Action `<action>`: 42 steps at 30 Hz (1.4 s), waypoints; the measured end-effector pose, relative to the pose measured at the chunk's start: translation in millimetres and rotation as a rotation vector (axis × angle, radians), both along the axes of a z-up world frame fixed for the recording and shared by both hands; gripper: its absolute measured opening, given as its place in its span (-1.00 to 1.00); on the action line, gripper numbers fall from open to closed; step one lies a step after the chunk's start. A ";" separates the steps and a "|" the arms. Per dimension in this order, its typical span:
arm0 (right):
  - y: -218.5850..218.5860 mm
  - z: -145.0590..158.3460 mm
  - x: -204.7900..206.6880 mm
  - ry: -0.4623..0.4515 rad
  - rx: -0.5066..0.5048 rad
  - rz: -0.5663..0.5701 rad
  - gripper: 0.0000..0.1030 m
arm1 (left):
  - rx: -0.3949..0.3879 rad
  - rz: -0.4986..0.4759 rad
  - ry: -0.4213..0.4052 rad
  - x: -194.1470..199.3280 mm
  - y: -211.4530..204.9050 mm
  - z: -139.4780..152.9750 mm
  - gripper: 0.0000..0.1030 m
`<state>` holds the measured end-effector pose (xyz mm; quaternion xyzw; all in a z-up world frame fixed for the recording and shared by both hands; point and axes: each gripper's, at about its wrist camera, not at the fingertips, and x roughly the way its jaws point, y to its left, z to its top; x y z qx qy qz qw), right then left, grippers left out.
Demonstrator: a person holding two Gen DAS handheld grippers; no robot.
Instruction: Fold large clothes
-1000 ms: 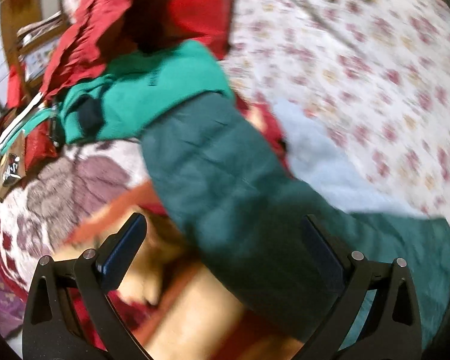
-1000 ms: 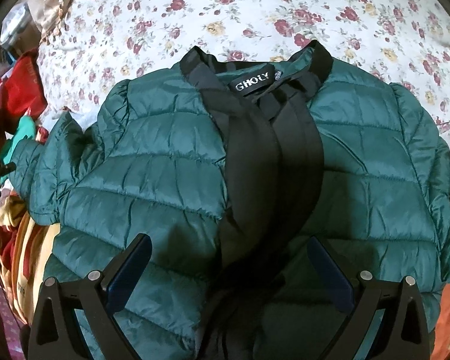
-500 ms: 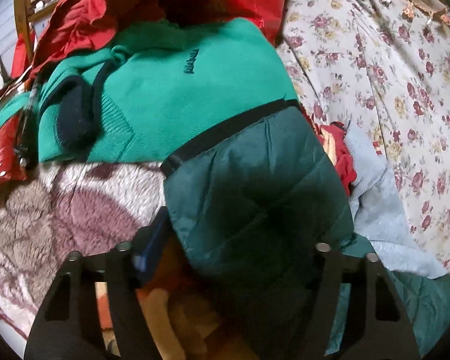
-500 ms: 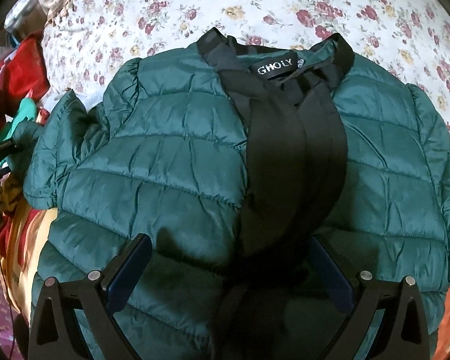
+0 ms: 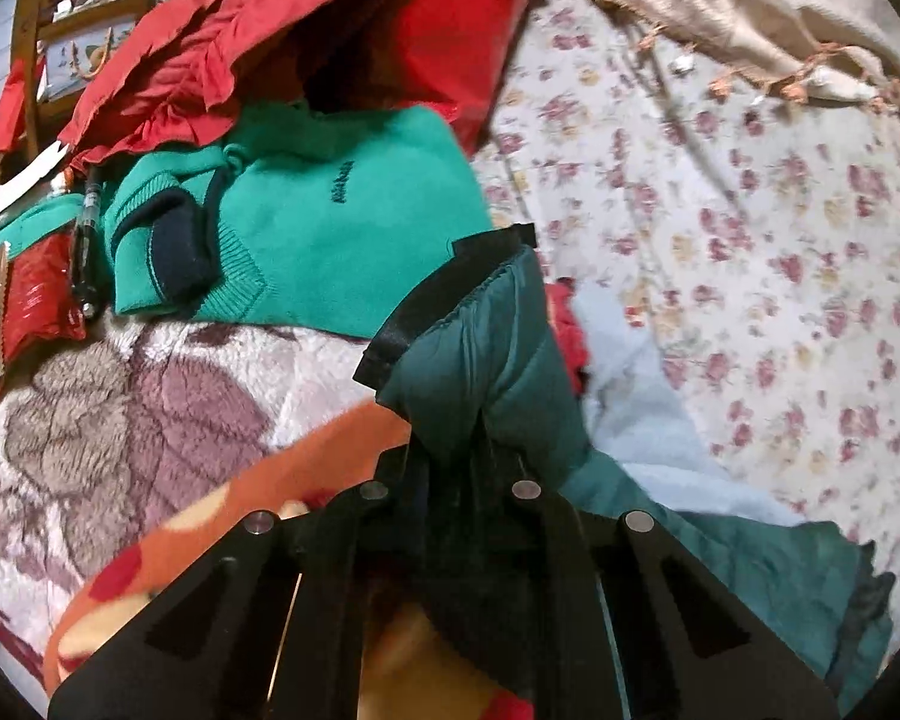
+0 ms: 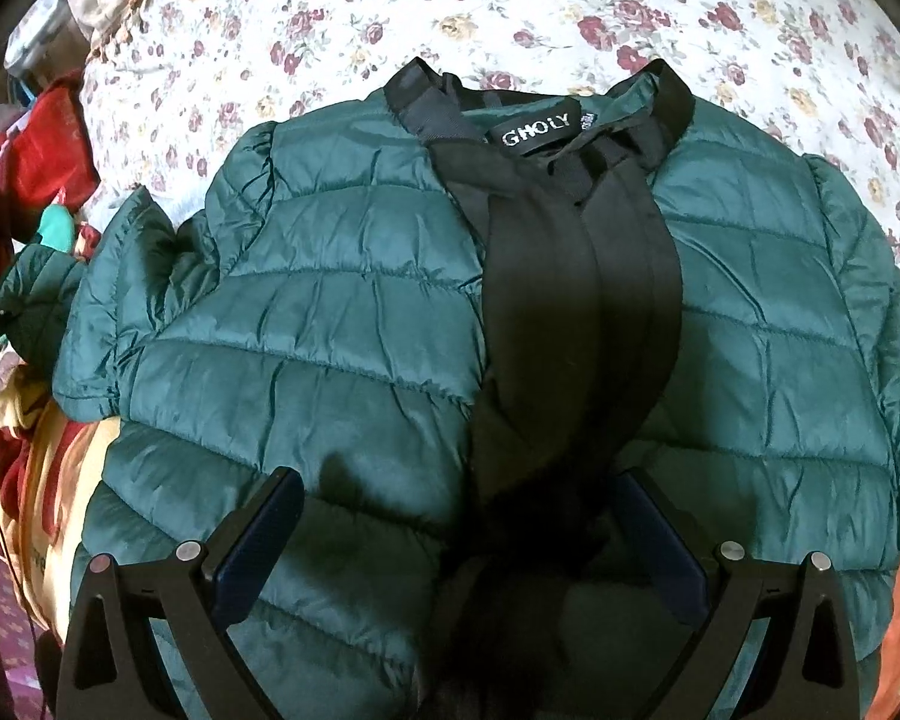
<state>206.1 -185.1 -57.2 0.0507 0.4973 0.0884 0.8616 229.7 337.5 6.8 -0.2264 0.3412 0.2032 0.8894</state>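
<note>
The black left gripper (image 5: 465, 450) has just closed, pinching dark green quilted fabric; the black right gripper (image 6: 459, 540) hovers with jaws spread wide.

The dark green quilted puffer jacket (image 6: 342, 360) is slick, faintly glossy nylon with a matt black lining (image 6: 570, 312). Beside its sleeve lie a ribbed green knitted sweater (image 5: 342, 228) and a fuzzy plush blanket (image 5: 126, 396) (leaf-patterned); beneath it, smooth floral cotton bedsheet (image 6: 510, 6).

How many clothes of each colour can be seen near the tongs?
Dark green: 1, the puffer jacket
Bright green: 1, the sweater
Red: 1, the ruffled garment
Total: 3
</note>
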 end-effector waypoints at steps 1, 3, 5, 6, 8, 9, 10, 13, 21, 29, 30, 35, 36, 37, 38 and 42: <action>-1.1 0.7 -1.5 -0.002 0.000 -0.001 1.00 | 0.003 -0.009 -0.012 0.1 -3.2 4.0 -0.84; -3.7 2.4 -3.1 -0.006 -0.006 -0.004 1.00 | 0.018 -0.045 -0.030 -6.6 -21.0 13.4 -0.84; -10.3 5.0 -5.8 -0.007 -0.010 -0.013 1.00 | 0.033 -0.089 -0.033 -9.8 -40.3 21.6 -0.84; -12.5 6.2 -6.4 -0.008 -0.007 -0.018 1.00 | 0.042 -0.109 -0.031 -11.1 -50.5 25.3 -0.84; -17.5 9.7 -7.8 -0.012 -0.002 -0.030 1.00 | 0.051 -0.144 -0.030 -15.1 -68.2 31.3 -0.84; -20.1 11.8 -8.8 -0.016 -0.001 -0.035 1.00 | 0.051 -0.163 -0.033 -16.5 -77.1 34.1 -0.84; -23.2 13.6 -10.6 -0.019 -0.002 -0.038 1.00 | 0.056 -0.177 -0.034 -18.3 -84.9 36.5 -0.84; -29.2 17.7 -13.9 -0.027 -0.012 -0.045 1.00 | 0.068 -0.219 -0.036 -21.2 -113.1 44.9 -0.84; -58.3 18.1 -20.8 -0.020 -0.014 -0.098 1.00 | 0.132 -0.344 -0.030 -31.7 -186.8 56.9 -0.84; -78.1 17.4 -32.1 -0.018 -0.015 -0.125 1.00 | 0.170 -0.454 -0.029 -38.5 -252.8 58.4 -0.84; -79.4 17.8 -33.5 -0.019 -0.013 -0.127 1.00 | 0.171 -0.465 -0.030 -39.2 -260.6 58.0 -0.84; -90.1 20.9 -39.4 -0.028 -0.005 -0.144 1.00 | 0.205 -0.519 -0.032 -44.0 -298.9 57.9 -0.84; -92.5 20.9 -40.3 -0.028 -0.004 -0.147 1.00 | 0.207 -0.530 -0.030 -44.8 -305.6 57.5 -0.84; -95.0 21.0 -41.2 -0.028 -0.003 -0.151 1.00 | 0.208 -0.537 -0.029 -45.2 -310.0 57.2 -0.84; -97.3 21.1 -42.1 -0.029 -0.001 -0.155 1.00 | 0.208 -0.547 -0.028 -46.1 -316.8 56.8 -0.84; -105.2 22.6 -46.5 -0.033 0.004 -0.170 1.00 | 0.215 -0.583 -0.031 -49.6 -339.1 57.0 -0.84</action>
